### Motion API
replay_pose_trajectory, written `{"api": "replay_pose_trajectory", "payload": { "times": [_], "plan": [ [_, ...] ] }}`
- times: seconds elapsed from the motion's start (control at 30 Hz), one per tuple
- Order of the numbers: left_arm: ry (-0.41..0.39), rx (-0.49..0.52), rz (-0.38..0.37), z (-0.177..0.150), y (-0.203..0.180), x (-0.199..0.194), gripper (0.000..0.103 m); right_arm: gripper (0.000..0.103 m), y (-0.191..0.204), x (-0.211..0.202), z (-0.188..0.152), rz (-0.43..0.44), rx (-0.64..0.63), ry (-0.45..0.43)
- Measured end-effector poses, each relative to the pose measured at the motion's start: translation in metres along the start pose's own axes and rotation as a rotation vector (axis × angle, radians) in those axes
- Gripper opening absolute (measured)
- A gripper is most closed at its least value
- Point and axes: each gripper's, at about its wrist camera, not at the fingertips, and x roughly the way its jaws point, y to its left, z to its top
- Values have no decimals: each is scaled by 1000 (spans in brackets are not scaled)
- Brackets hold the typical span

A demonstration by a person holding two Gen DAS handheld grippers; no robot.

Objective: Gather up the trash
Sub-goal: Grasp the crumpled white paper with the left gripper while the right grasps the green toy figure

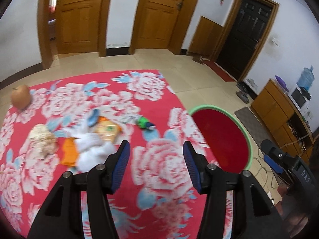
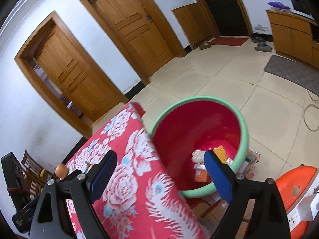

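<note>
Left gripper (image 1: 156, 165) and right gripper (image 2: 159, 177), both wide and empty; crumpled tissue (image 1: 89, 149) is best approached squarely, then dropped into the bin (image 2: 242, 123).

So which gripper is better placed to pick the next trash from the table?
Left. The left gripper is open facing the tissue and wrappers; the right gripper, also open, faces the bin.

On my right tongs (image 1: 273, 155), seen from the left wrist view, I read the white letters "DAS" printed on the black body. Nothing else I can see is legible; other labels are blurred.
</note>
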Motion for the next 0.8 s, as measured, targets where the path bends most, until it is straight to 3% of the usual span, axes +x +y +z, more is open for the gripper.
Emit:
{"api": "replay_pose_trajectory", "payload": {
  "times": [0.43,0.8],
  "plan": [
    [-63,-96,170,8,90,-33,55,91,81,32,-1,53,-227,97],
    [-38,-202,249,3,151,-19,55,90,123,92,-10,63,-391,175]
  ]
}}
